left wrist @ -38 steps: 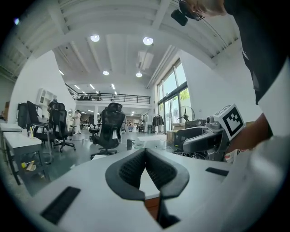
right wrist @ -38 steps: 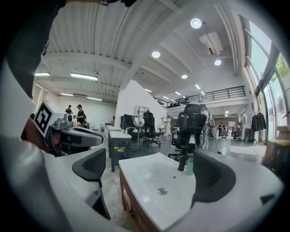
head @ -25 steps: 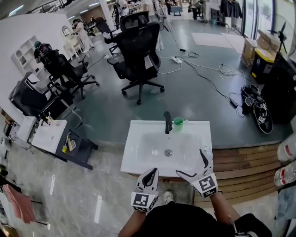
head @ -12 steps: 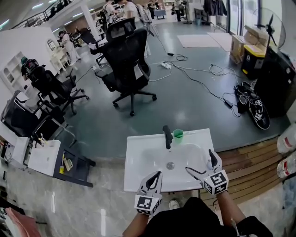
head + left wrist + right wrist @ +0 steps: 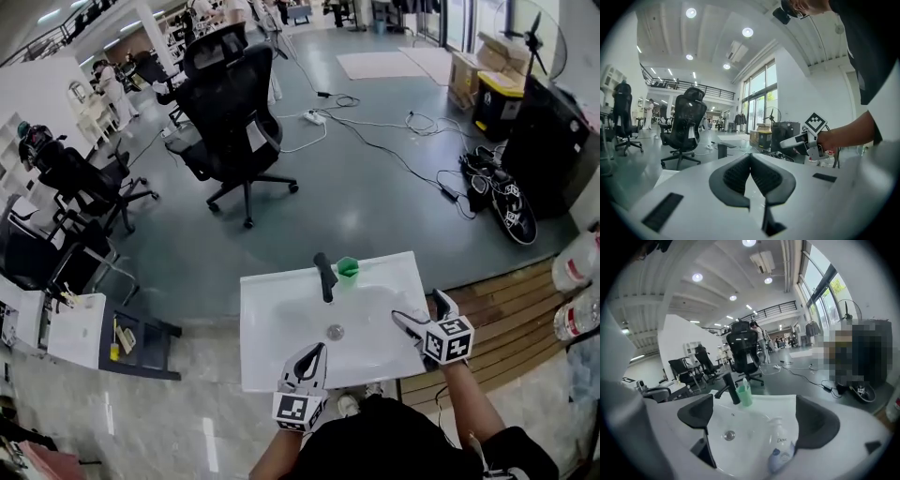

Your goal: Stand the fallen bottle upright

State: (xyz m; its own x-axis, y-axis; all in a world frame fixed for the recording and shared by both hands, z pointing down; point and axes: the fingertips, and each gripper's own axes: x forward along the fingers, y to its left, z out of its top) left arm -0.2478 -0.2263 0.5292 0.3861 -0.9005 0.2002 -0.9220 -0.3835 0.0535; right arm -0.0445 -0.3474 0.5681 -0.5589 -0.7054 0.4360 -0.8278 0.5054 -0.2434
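A white pump bottle (image 5: 783, 446) with a blue label lies on its side in the white sink (image 5: 281, 323), near the basin's right wall. My right gripper (image 5: 757, 420) points down at it with jaws wide and closing; the bottle shows between the pads, close to the right pad (image 5: 815, 423), and neither pad presses on it. In the head view the right gripper (image 5: 419, 311) hovers over the sink's right side. My left gripper (image 5: 312, 354) sits at the sink's front edge, and in its own view the left gripper (image 5: 751, 160) is shut on nothing.
A black faucet (image 5: 324, 277) and a green cup (image 5: 348, 268) stand at the back of the sink. A drain (image 5: 335, 331) sits mid-basin. A wooden platform (image 5: 506, 309) lies to the right, black office chairs (image 5: 230, 112) and floor cables (image 5: 412, 141) beyond.
My right gripper has swung out to the sink's right side, dropped lower and rolled. My left gripper has shifted slightly along the front edge, still shut.
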